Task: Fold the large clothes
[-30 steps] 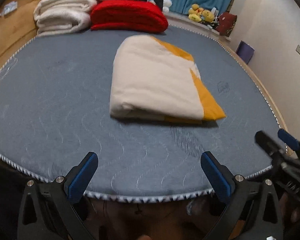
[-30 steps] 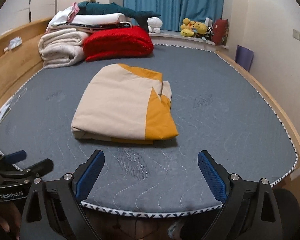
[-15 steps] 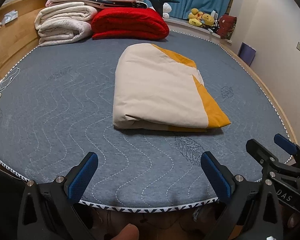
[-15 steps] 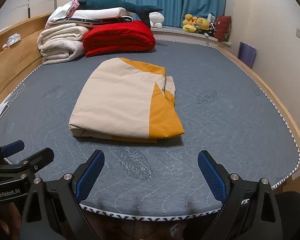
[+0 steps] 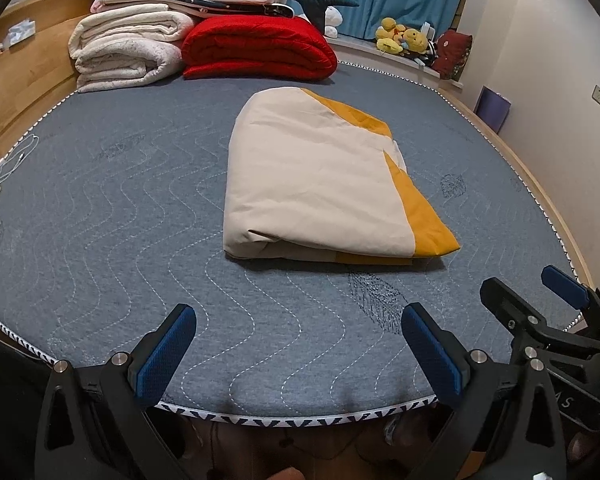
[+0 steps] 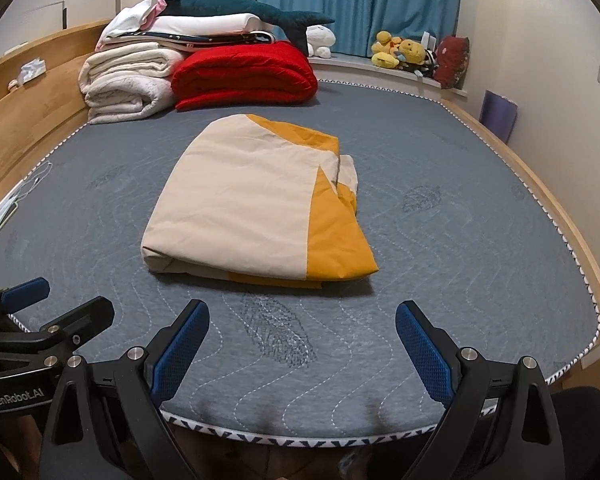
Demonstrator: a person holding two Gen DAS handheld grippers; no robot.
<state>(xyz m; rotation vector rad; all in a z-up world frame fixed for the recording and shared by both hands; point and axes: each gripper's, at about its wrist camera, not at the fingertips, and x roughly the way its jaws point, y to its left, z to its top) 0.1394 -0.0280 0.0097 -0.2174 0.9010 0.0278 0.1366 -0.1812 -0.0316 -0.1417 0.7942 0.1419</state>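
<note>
The blue-padded fingers (image 5: 168, 354) of our left gripper (image 5: 298, 354) stand spread wide with nothing between them, hovering over the near edge of the grey quilted mattress (image 5: 120, 208). The fingers (image 6: 420, 350) of our right gripper (image 6: 302, 350) are spread the same way, also empty, above that same near edge. Each gripper shows at the side of the other's view, so we hold them side by side.

The cream and mustard-yellow folded duvet cover (image 5: 320, 184) lies flat near the middle of the mattress, well apart from both grippers. Its cream panel faces up, and the yellow part runs along its right side to the near right corner. In the right wrist view we see loose layers bunched at that right side.

Beyond the duvet cover, at the far end of the mattress, sit a folded red quilt (image 6: 244, 76) and, just left of it, a stack of rolled white blankets (image 6: 128, 84). A dark teal plush shark (image 6: 240, 8) lies on top of the pile.
</note>
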